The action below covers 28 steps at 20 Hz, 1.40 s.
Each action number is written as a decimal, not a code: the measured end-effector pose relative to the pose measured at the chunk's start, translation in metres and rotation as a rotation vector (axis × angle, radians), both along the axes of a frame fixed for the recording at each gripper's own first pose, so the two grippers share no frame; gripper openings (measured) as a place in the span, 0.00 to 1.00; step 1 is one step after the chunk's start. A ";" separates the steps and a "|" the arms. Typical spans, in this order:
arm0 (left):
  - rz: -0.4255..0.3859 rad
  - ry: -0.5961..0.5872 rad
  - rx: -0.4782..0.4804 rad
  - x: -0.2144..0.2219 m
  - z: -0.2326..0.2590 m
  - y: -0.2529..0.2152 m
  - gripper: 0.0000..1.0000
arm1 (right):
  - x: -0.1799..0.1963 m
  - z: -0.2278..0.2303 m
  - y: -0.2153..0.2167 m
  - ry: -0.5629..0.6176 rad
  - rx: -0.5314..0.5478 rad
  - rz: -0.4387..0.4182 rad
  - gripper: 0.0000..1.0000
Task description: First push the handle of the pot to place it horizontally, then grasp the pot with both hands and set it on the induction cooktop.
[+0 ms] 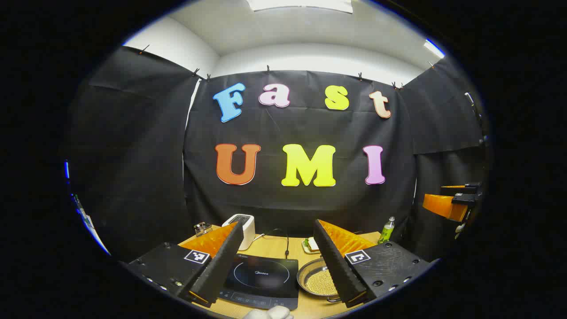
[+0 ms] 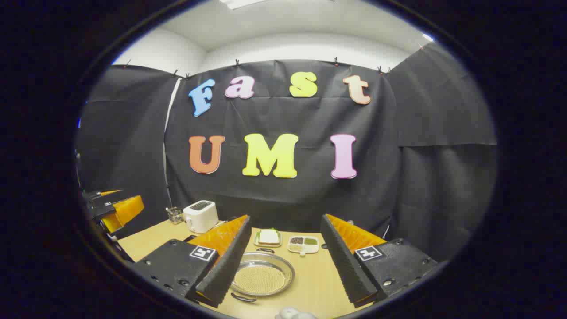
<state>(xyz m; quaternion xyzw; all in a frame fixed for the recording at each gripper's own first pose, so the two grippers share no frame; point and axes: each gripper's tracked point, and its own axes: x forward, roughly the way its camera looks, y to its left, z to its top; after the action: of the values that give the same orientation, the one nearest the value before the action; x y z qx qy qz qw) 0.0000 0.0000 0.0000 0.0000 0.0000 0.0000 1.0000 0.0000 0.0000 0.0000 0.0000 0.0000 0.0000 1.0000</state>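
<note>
A shallow metal pot (image 2: 262,278) with a perforated bottom rests on the wooden table (image 2: 310,279). One dark loop handle (image 2: 265,250) points to the far side and the other (image 2: 242,297) to the near side. My right gripper (image 2: 285,219) hovers open above it, holding nothing. In the left gripper view the pot (image 1: 315,280) lies just right of the black induction cooktop (image 1: 263,277), partly behind one finger. My left gripper (image 1: 278,225) is open and empty over the cooktop. Each gripper also appears far off in the other's view, the right one (image 1: 452,204) and the left one (image 2: 113,208).
At the back of the table stand a white toaster (image 2: 200,215), a glass (image 2: 175,215), a sandwich plate (image 2: 268,237) and a divided condiment dish (image 2: 303,244). A green bottle (image 1: 386,230) stands at the back right. Something white (image 2: 292,314) lies at the near edge.
</note>
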 end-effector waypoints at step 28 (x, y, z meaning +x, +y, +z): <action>0.036 0.021 -0.008 0.000 -0.020 0.034 0.95 | 0.039 -0.120 0.086 0.386 0.006 0.177 0.54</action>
<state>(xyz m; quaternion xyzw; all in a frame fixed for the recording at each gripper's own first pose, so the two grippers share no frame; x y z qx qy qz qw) -0.0001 0.0338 -0.0198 -0.0042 0.0103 0.0182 0.9998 0.0387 0.0860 -0.1196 0.0032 0.1916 0.0876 0.9776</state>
